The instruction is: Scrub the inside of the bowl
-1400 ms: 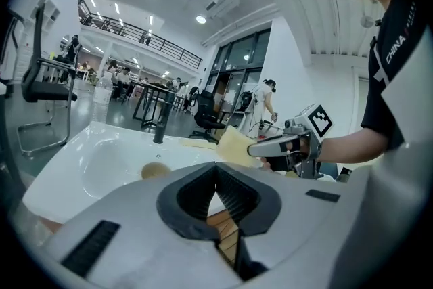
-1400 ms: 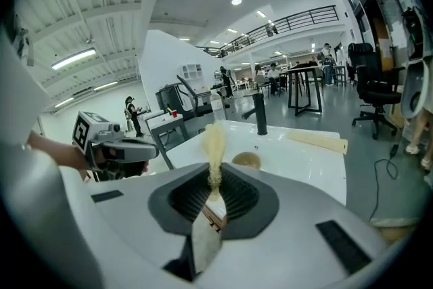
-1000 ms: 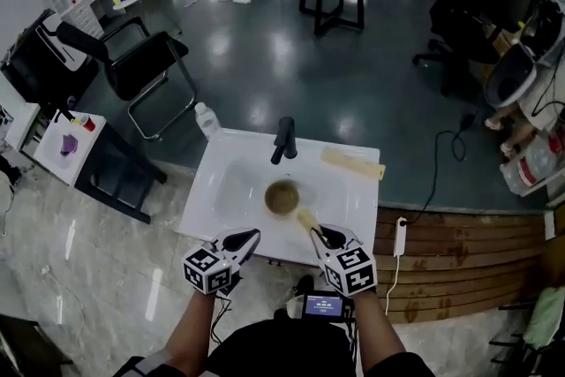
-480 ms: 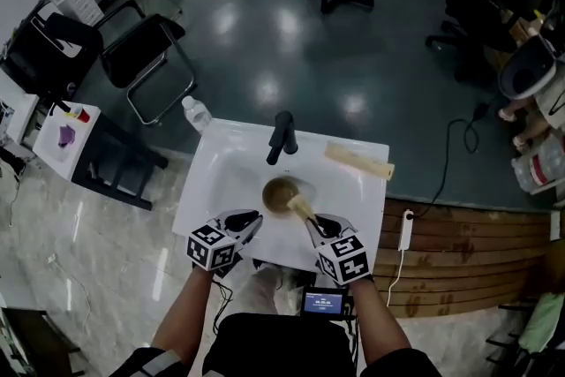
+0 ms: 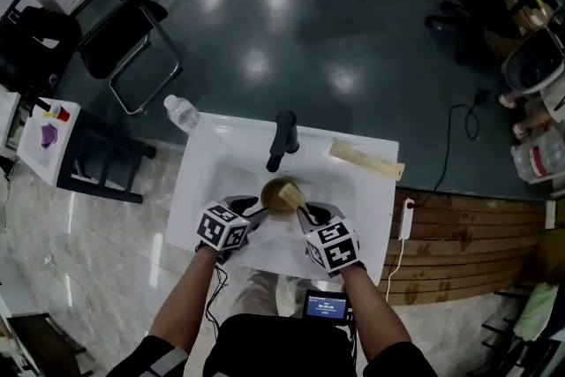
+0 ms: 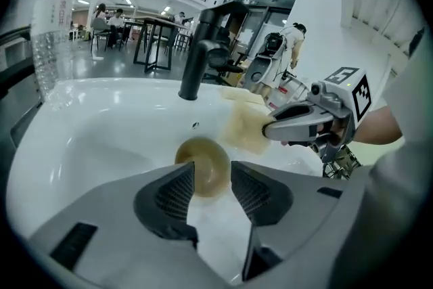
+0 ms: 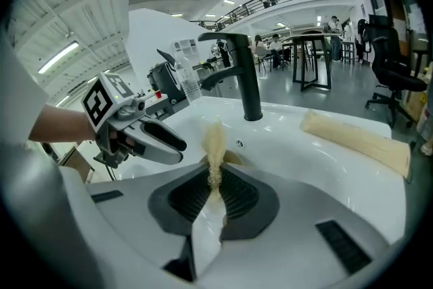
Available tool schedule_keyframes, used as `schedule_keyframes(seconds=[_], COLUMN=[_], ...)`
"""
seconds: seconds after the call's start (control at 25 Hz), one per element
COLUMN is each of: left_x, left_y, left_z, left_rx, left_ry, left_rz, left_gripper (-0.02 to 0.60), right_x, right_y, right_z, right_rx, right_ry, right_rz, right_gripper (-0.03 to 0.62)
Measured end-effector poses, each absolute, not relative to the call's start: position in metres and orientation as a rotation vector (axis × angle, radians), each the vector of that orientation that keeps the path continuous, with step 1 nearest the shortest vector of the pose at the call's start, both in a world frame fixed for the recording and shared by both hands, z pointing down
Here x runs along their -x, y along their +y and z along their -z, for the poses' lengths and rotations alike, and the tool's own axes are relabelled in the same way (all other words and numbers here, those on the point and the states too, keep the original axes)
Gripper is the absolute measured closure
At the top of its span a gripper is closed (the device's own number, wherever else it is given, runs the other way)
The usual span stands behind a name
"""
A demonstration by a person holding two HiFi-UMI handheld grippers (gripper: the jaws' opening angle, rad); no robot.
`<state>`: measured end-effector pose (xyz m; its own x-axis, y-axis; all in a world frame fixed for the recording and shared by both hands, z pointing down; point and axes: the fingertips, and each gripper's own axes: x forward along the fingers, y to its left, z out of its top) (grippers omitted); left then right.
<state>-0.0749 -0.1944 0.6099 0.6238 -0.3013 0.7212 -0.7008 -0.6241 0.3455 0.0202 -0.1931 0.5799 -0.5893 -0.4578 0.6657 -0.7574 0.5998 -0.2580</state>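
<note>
Two grippers met over the white sink [image 5: 205,183] in the lower middle of the head view, each held in one of the person's hands. The left gripper [image 5: 252,209] came in from the lower left and pointed at the bowl [image 5: 281,195]. Its jaws had just been opening and stood well apart. In the left gripper view the bowl showed in the gap just beyond the tips, and neither pad pressed on it.

The brown bowl sat in the sink basin at the centre of the head view, just below the black faucet [image 5: 282,139]. Its inside faced up and toward the left gripper.

The right gripper [image 5: 307,214] reached in from the lower right with its jaws closed on a thin tan scrub pad [image 7: 215,139]. The pad stuck out past the tips, and its free end hung over the right edge of the bowl. Whether it touched the rim could not be told.

A long pale yellow strip [image 5: 366,160] lay on the sink's upper right rim. A clear plastic bottle [image 5: 181,113] stood at the sink's upper left corner.
</note>
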Motion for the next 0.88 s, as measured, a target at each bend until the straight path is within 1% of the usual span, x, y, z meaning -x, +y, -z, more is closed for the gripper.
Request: schedule_keyframes(seconds=[0.08, 0.6, 0.8, 0.88], left_x=[0.077, 0.083, 0.083, 0.083], left_y=[-0.202, -0.222, -0.224, -0.224], left_z=[-0.623, -0.692, -0.7, -0.702], left_rx=[-2.191, -2.007, -1.979, -1.976], left_ry=[-0.78, -0.699, -0.694, -0.693], left_rz=[-0.879, -1.078, -1.055, -1.037], left_gripper=[0.411, 0.411, 0.414, 0.43], right_x=[-0.016, 0.006, 0.008, 0.01], right_y=[-0.201, -0.222, -0.227, -0.229], right_z=[-0.589, -0.652, -0.668, -0.675], right_rx=[-0.96, -0.912, -0.924, -0.93], right_ry=[-2.259, -2.087, -2.037, -2.026], right_rz=[-0.724, -0.765, -0.786, -0.798], right_gripper=[0.553, 0.553, 0.553, 0.553])
